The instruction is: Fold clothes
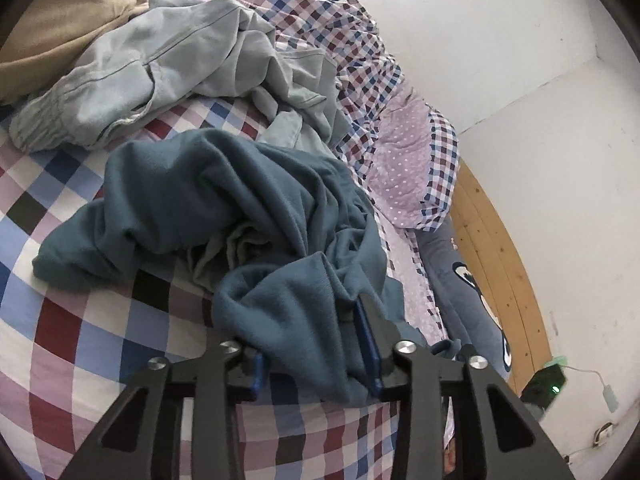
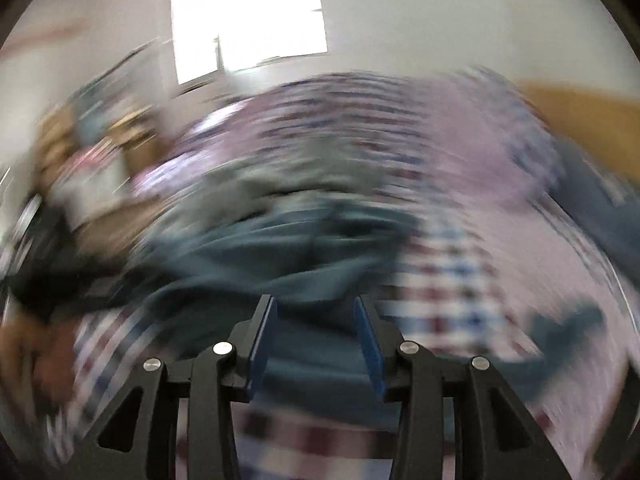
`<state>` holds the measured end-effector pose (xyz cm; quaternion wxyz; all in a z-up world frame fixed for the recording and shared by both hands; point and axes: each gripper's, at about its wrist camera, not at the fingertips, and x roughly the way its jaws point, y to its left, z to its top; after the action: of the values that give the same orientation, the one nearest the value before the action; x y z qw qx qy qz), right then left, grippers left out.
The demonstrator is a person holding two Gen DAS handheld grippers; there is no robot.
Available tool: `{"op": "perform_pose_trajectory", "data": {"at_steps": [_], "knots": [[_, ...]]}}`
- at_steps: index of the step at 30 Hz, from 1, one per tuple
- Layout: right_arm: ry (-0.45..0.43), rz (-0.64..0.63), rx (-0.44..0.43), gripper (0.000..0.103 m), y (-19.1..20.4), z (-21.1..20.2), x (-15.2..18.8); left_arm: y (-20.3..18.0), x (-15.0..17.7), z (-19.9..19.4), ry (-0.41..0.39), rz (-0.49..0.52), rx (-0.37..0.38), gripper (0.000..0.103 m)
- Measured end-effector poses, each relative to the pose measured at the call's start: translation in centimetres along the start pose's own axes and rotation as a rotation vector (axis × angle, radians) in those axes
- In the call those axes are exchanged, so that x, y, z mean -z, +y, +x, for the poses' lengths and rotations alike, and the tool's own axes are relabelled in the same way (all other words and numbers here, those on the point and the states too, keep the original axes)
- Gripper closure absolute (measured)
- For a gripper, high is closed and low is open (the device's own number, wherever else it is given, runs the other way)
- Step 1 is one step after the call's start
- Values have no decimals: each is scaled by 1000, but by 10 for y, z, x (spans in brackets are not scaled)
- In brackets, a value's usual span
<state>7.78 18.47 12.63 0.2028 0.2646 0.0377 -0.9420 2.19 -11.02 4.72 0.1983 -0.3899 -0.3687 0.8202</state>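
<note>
Left gripper point(image 1: 316, 344) pinches the crumpled teal garment point(image 1: 224, 200) at lower centre; right gripper point(image 2: 316, 340), blurred, stands open and empty. Next: spread it flat.

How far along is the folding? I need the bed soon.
Nothing looks folded yet. The teal garment lies crumpled on the checked bedsheet, a bunch of it between the left gripper fingers. The right gripper is open over it, blurred. The pale green garment waits in a heap.

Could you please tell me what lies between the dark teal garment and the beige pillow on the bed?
A crumpled pale grey-green garment lies between the dark teal garment and beige pillow, shown in the left wrist view.
</note>
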Motion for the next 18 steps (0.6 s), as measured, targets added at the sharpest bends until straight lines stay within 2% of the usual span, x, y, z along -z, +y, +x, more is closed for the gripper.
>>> {"op": "perform_pose_trajectory", "data": {"at_steps": [2,5,8,13,15,16,17,18], "knots": [[27,-136,-49,62,34,8,5,-3,-1,-2,-4,11,18,75],[56,-281,-46,62,70,19,16,-6,-3,-7,-12,21,68,75],[52,-356,-20,62,86,26,24,-11,-6,-13,-21,21,150,75],[37,-419,38,62,103,35,29,-21,-8,-14,13,32,262,75],[35,-428,53,73,106,40,27,-25,-8,-13,24,39,294,75],[35,-428,62,85,107,42,25,-27,-8,-13,29,42,310,75],[32,-419,67,93,105,42,22,-28,-7,-13,32,45,322,75],[26,-401,66,93,101,41,19,-29,-7,-13,33,48,332,75]]}}
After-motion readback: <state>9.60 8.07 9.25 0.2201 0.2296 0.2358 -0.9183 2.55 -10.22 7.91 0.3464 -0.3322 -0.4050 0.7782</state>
